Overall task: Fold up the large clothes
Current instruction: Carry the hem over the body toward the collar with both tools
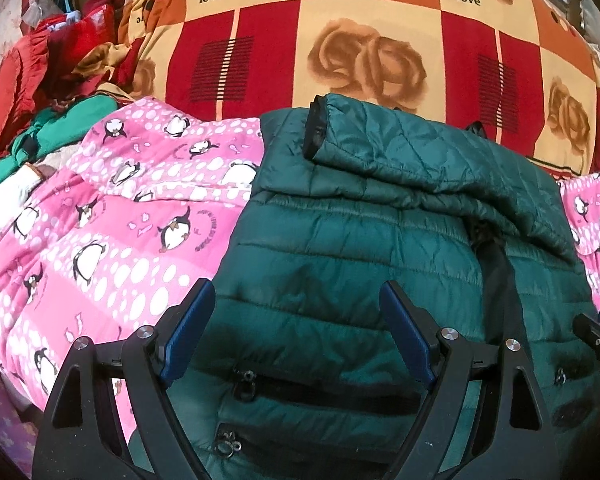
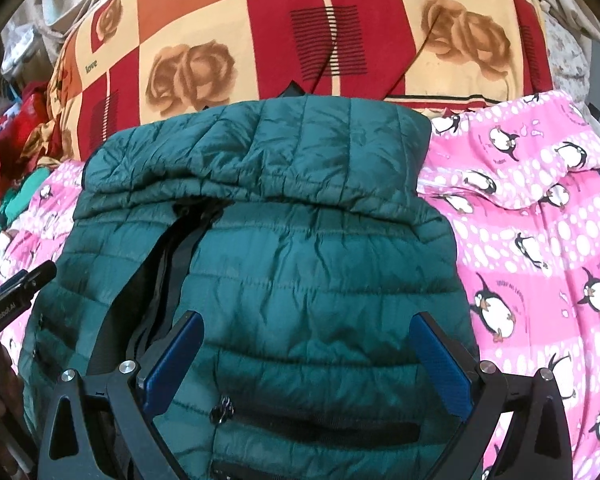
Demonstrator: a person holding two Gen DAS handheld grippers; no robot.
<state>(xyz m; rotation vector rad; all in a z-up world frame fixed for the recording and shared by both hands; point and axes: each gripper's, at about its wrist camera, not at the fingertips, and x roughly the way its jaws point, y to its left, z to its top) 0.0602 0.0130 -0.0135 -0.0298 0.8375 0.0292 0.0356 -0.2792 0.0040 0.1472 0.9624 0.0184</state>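
Fingers of both tools stand spread wide with nothing between them: the left gripper [image 1: 296, 336] shows its two blue-padded fingers [image 1: 188, 332] apart above the near part of the dark green quilted puffer jacket [image 1: 360, 240], and the right gripper [image 2: 308, 364] shows the same wide gap over the jacket's other half, its blue pads [image 2: 440, 364] clear of the fabric as far as the wrist views show. That jacket lies spread on a pink penguin-print quilt [image 1: 120, 216], which gives it a soft, flat bed to be folded on. One sleeve, ending in a black cuff [image 1: 316, 128], is already laid crosswise over the chest, and in the right wrist view a second quilted band [image 2: 260, 152] lies across the far end; the sleeves are likely tucked in so that the body can be folded as a neat block. The near hem with its zipped pockets [image 1: 328, 392] sits just under the two tools, one to each side of the front zip opening [image 2: 172, 248]. The spacing suggests each hand is lining up on its own part of the hem, so the next step is probably to pinch there and carry it away towards the collar end. Beyond lies a red, orange and cream rose-patterned blanket [image 1: 360, 40], with a pile of red and green clothes [image 1: 60, 72] heaped off to one side, out of the way.
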